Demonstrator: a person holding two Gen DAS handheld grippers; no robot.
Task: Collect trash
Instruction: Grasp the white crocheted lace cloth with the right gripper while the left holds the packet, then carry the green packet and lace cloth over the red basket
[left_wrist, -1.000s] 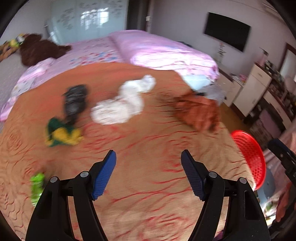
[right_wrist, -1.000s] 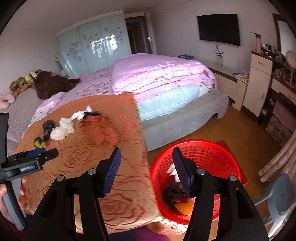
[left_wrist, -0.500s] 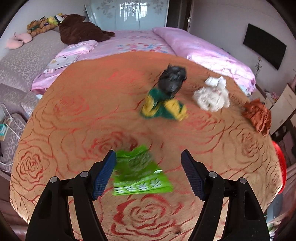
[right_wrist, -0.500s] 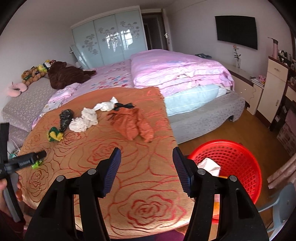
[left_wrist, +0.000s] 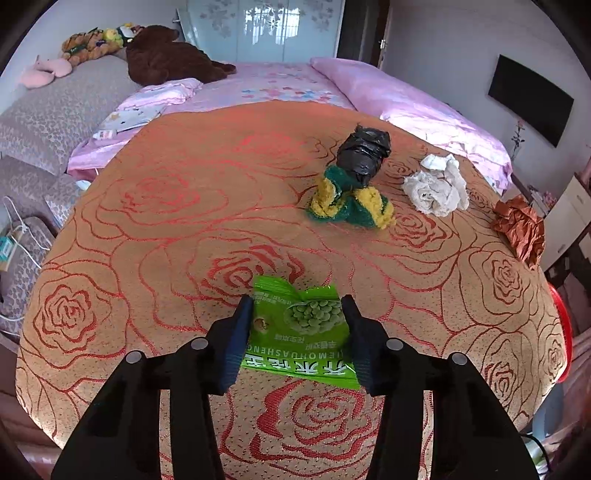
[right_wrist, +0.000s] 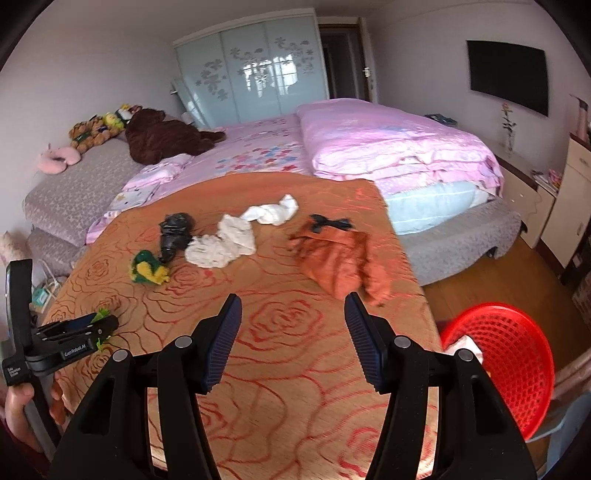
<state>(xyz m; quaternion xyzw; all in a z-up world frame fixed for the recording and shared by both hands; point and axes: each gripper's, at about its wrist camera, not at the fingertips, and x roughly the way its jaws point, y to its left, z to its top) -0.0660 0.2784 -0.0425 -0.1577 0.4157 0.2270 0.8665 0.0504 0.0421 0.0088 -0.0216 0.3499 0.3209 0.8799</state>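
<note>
A green snack packet (left_wrist: 301, 326) lies flat on the orange rose blanket (left_wrist: 184, 221). My left gripper (left_wrist: 297, 314) is open with its fingers on either side of the packet; it also shows in the right wrist view (right_wrist: 105, 325). Farther off lie a green-and-yellow rag (left_wrist: 349, 203), a black bag (left_wrist: 364, 153), white crumpled paper (left_wrist: 437, 188) and brown crumpled paper (left_wrist: 521, 229). My right gripper (right_wrist: 293, 317) is open and empty above the blanket's front. The red basket (right_wrist: 506, 362) stands on the floor to the right, with trash inside.
A pink quilt (right_wrist: 388, 144) and plush toys (right_wrist: 162, 136) lie on the bed behind the blanket. A cabinet (right_wrist: 569, 206) and a TV (right_wrist: 508, 81) stand at the right wall. Wooden floor (right_wrist: 491, 280) lies between bed and basket.
My left gripper has swung left and come down around the green packet, its jaws narrower than before. My right gripper has swung left from above the basket to above the blanket.
</note>
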